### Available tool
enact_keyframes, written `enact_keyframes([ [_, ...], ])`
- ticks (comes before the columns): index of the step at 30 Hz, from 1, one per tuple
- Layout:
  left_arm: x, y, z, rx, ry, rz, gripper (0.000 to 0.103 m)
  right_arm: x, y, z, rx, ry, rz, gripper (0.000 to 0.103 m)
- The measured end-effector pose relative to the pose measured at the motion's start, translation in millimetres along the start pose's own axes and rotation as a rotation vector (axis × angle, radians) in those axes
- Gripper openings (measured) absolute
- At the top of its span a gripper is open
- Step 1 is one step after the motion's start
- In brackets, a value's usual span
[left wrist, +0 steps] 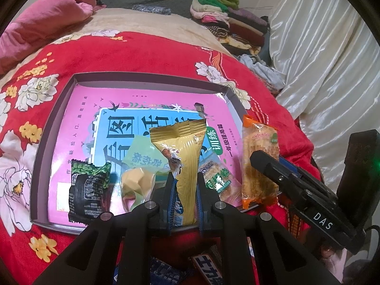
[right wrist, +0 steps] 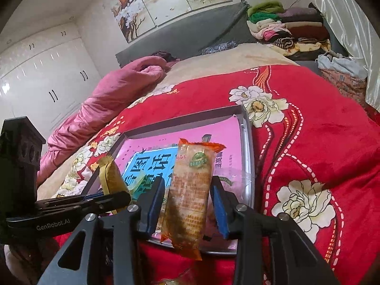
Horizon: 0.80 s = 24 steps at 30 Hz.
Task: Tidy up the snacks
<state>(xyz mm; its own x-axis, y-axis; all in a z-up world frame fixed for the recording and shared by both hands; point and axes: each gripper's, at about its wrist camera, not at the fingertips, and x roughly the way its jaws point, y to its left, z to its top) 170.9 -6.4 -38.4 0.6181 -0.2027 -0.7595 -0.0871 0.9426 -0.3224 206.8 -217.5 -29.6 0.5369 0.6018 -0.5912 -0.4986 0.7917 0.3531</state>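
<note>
A shallow grey tray (left wrist: 147, 77) lies on the red flowered bedspread with a pink book (left wrist: 78, 123) as its floor. My left gripper (left wrist: 185, 178) is shut on a yellow snack packet (left wrist: 182, 147), held upright over the tray's near side. In the right wrist view an orange packet (right wrist: 190, 190) stands between the blue pads of my right gripper (right wrist: 187, 182). There is a gap on each side, so the gripper is open. The packet's lower end overhangs the tray's (right wrist: 249, 154) near rim. A black-and-green packet (left wrist: 89, 190), a pale green wrapper (left wrist: 137, 180) and a small clear packet (left wrist: 217, 178) lie in the tray.
More packets with blue wrappers (left wrist: 163, 270) lie on the bedspread below the left gripper. A pink quilt (right wrist: 114, 90) is bunched at the far left. Folded clothes (right wrist: 285, 28) are stacked at the back right beside a white curtain (left wrist: 320, 59). White wardrobes (right wrist: 42, 71) line the left wall.
</note>
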Motion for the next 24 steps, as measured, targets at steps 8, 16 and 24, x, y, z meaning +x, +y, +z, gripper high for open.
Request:
enact_keyframes([
  [8, -0.4, 1.0, -0.8, -0.003, 0.006, -0.002, 0.019, -5.1, -3.5, 3.0, 0.018, -0.019, -0.005, 0.048],
  [16, -1.2, 1.9, -0.8, -0.006, 0.007, -0.002, 0.027, -3.9, -1.2, 3.1, 0.011, -0.013, 0.000, 0.049],
  [24, -5.3, 3.0, 1.0, -0.008, 0.000, -0.004, 0.040, -3.6, 0.9, 3.2, 0.003, -0.014, -0.003, 0.051],
])
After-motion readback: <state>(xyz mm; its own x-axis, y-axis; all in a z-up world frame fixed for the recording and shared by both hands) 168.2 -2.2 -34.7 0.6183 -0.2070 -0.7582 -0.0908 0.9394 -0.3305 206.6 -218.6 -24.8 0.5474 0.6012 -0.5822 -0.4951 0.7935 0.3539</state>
